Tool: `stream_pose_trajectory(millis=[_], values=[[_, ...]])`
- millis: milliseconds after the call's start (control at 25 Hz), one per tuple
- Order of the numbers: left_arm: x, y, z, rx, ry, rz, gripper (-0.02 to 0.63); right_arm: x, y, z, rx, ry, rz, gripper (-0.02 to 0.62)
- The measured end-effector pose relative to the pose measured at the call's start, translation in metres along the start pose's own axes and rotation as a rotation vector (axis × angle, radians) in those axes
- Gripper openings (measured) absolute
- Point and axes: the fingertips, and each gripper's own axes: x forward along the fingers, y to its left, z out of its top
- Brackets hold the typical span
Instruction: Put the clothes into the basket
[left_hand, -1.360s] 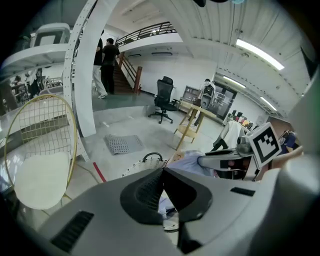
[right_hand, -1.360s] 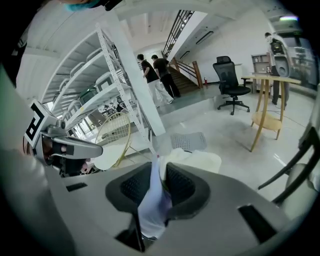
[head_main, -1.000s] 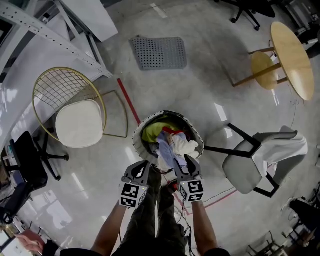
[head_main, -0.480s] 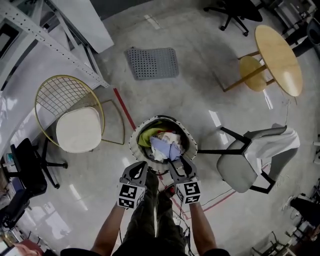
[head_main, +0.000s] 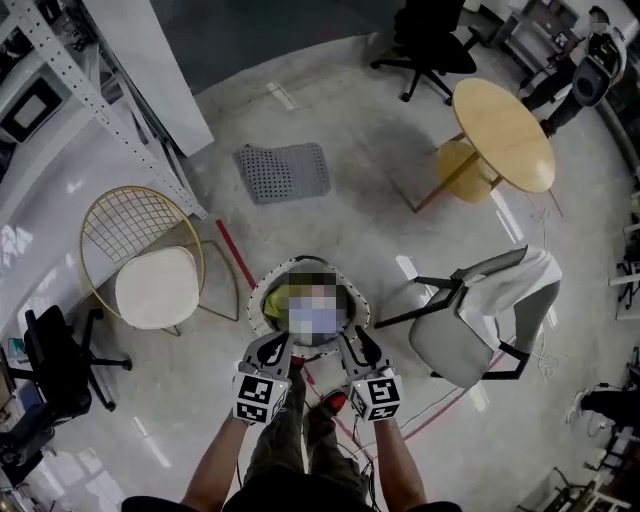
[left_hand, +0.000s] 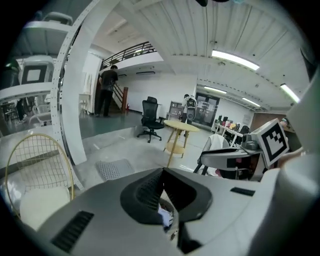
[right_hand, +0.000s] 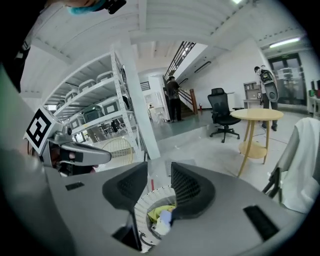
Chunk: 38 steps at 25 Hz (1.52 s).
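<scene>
Glossy grey concrete floor (head_main: 380, 210) in an open workshop, metal racking (head_main: 60, 70) at far left. Gold wire chair (head_main: 140, 255) with a white seat pad stood left, perforated grey mat (head_main: 284, 171) lay on the floor beyond it. Basket (head_main: 258, 300) sat on the floor at centre, just ahead of both tongs, clothes (head_main: 274, 297) inside it, yellow-green piece showing. Left tongs (head_main: 282, 340) hung over the near rim, tips met, nothing pinched. Right tongs (head_main: 348, 337) sat just beside it, jaws partly apart and closing, nothing between them, only the basket seen through the gap. Round wooden table (head_main: 502, 133) stood upper right, grey chair (head_main: 450, 335) with a white cloth (head_main: 520, 290) draped over it at right, well apart from the basket
</scene>
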Motion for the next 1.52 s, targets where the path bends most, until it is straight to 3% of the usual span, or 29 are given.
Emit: stream_pose_trajectory(millis=[240, 600, 1000, 1520], values=[[-0.035, -0.045, 0.044, 0.048, -0.082, -0.036, 0.006, -0.058, 0.009, 0.040, -0.029, -0.089, -0.027, 0.097], [-0.069, -0.123, 0.078, 0.142, -0.146, -0.127, 0.006, -0.150, 0.020, 0.084, -0.045, -0.236, -0.064, 0.046], [-0.073, -0.235, 0.105, 0.269, -0.202, -0.292, 0.006, -0.269, -0.048, 0.084, 0.004, -0.341, -0.297, 0.041], [-0.046, -0.389, 0.105, 0.371, -0.188, -0.498, 0.006, -0.412, -0.133, 0.057, 0.086, -0.377, -0.566, 0.041]])
